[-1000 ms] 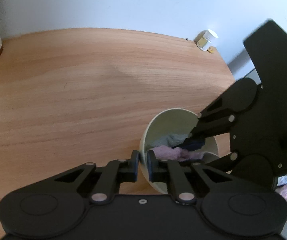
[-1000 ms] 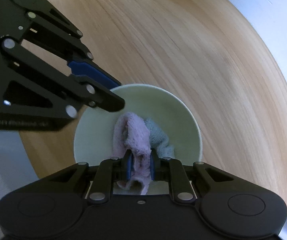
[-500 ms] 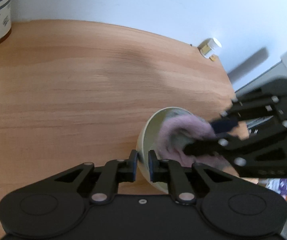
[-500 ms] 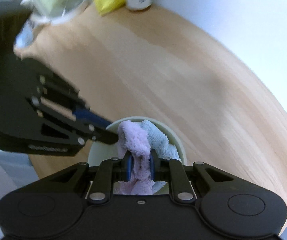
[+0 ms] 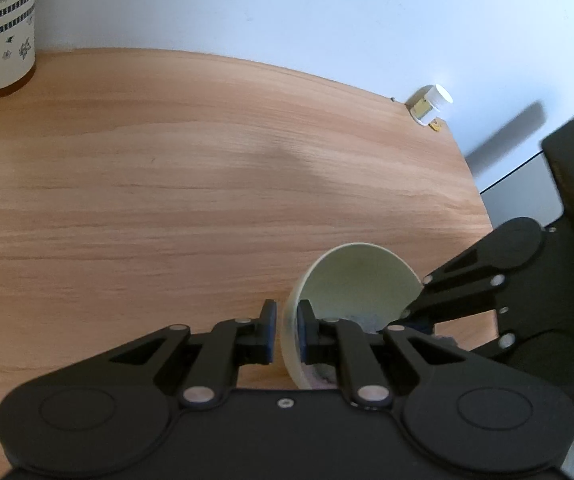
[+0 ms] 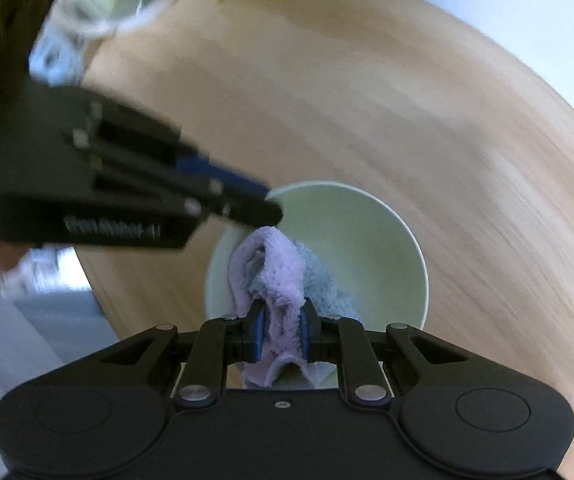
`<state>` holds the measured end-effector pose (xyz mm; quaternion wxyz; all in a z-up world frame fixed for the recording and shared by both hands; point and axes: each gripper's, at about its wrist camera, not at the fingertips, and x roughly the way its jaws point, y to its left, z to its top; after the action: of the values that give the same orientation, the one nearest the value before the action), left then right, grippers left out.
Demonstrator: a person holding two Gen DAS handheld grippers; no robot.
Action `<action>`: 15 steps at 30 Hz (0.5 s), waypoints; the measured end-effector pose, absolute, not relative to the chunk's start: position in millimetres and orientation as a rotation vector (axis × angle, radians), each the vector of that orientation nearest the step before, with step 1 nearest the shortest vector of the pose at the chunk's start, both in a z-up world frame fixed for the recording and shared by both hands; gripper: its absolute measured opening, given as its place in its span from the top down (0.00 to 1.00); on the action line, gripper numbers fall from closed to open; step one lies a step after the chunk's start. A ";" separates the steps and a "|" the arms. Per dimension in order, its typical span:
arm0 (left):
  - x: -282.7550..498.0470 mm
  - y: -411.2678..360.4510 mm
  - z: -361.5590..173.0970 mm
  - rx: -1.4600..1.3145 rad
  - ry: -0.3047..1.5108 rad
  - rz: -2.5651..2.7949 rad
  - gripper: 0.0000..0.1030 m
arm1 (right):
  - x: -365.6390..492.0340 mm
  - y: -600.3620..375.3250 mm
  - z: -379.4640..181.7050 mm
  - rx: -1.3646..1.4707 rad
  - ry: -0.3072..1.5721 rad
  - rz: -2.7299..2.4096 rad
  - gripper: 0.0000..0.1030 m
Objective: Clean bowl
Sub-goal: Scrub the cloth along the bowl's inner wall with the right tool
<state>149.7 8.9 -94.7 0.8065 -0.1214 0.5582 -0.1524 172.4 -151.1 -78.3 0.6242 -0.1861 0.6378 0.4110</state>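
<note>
**A:** Which step is this?

**B:** Wiping, I'd say. The left gripper (image 5: pixel 286 334) is clamped on the rim of the bowl (image 5: pixel 357 276), one finger outside the wall and one inside, so the bowl sits tilted on the table (image 5: pixel 167 200), mouth turned toward the right gripper (image 6: pixel 281 330).

**A:** And the right one?

**B:** Clenched on the cloth (image 6: pixel 275 276), a pink and pale blue wad pinched between its pads. The cloth bulges ahead of the fingertips into the bowl, touching the inner wall on the side nearest the left gripper's tips.

**A:** How far along?

**B:** Hard to judge; the inside looks clean where it shows, but the part under the cloth is hidden.

**A:** Next move?

**B:** Probably sweep the cloth around the wall, ahead of and to the right of the right gripper, pressing lightly. The left grip must stay firm, since it holds only a thin edge and a push could twist the bowl loose.
</note>
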 end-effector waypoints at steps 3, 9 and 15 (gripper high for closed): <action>148.6 11.1 -94.3 -0.261 1.198 -0.326 0.90 | 166.7 -143.8 -85.9 -0.506 1.455 0.967 0.82; 148.5 14.2 -94.8 -0.259 1.211 -0.346 0.90 | 152.4 -133.8 -89.2 -0.657 1.361 0.952 0.82; 147.5 15.4 -96.2 -0.284 1.222 -0.344 0.91 | 151.1 -138.7 -77.0 -0.673 1.286 0.866 0.82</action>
<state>147.5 15.4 -96.2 0.7959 -0.1321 0.5689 -0.1599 151.1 -138.7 -77.0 0.6637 -0.2976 0.5692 0.3833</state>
